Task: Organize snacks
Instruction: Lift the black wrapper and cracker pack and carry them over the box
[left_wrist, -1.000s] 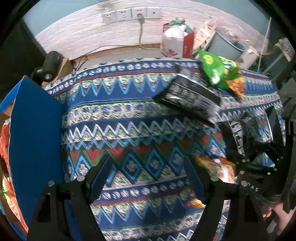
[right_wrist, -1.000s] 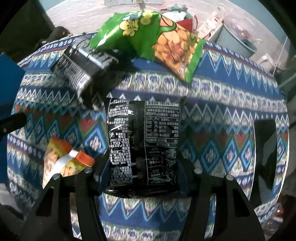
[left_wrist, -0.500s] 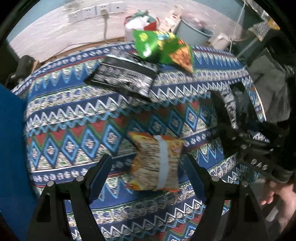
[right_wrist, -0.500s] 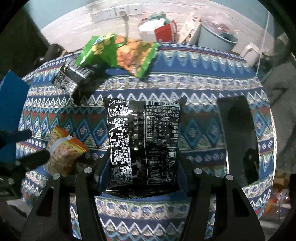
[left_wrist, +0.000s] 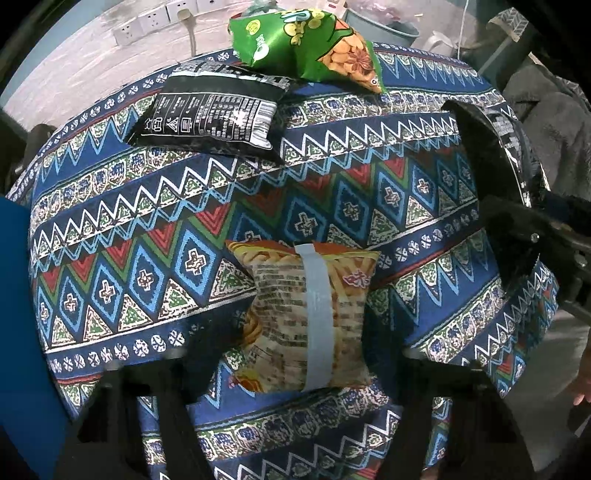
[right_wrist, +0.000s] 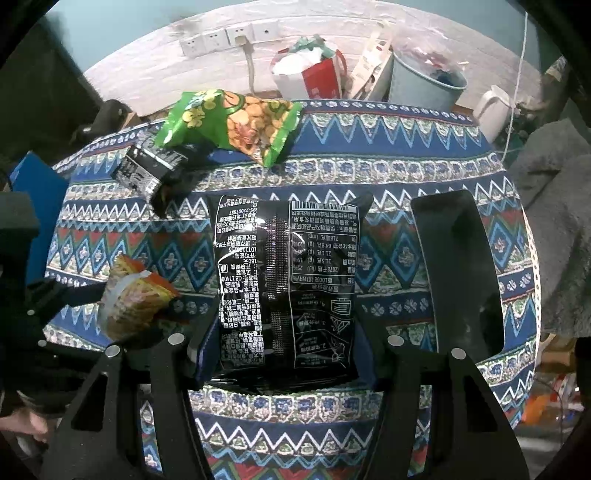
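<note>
Right claw (right_wrist: 282, 354) clamps a glossy black bag (right_wrist: 286, 284), white print up; left claw (left_wrist: 291, 373) stands apart around an orange bag (left_wrist: 310, 321) at lower centre.

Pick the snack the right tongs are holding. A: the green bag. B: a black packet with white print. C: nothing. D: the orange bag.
B: in the right wrist view the right tongs are clamped on the black packet, while the green bag lies far back on the cloth.
</note>
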